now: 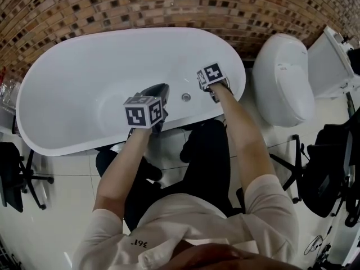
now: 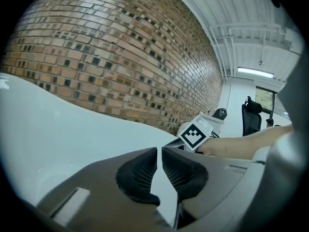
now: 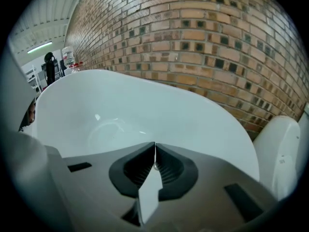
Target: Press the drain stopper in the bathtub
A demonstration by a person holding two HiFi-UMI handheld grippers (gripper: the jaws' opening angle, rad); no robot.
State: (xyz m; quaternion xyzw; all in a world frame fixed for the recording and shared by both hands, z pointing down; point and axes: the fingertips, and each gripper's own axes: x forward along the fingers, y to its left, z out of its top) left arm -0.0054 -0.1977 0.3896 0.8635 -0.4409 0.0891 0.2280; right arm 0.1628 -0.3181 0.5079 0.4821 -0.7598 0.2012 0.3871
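Note:
The white oval bathtub [image 1: 67, 94] lies below me, and its round chrome drain stopper [image 1: 185, 97] sits in the floor near the near rim. My left gripper [image 1: 163, 88] hovers just left of the stopper, jaws shut and empty. In the left gripper view its tips [image 2: 159, 150] point over the tub wall toward the right gripper's marker cube [image 2: 195, 134]. My right gripper [image 1: 205, 84] hangs just right of the stopper, its jaws mostly hidden under its cube. In the right gripper view those jaws [image 3: 155, 148] are shut and empty and face along the tub's inside [image 3: 120, 115].
A brick wall [image 1: 169, 4] stands behind the tub. A white toilet [image 1: 284, 77] stands to the right with its cistern [image 1: 332, 58]. Black office chairs stand at the right [image 1: 326, 167] and the left [image 1: 11, 176]. My legs are against the near rim.

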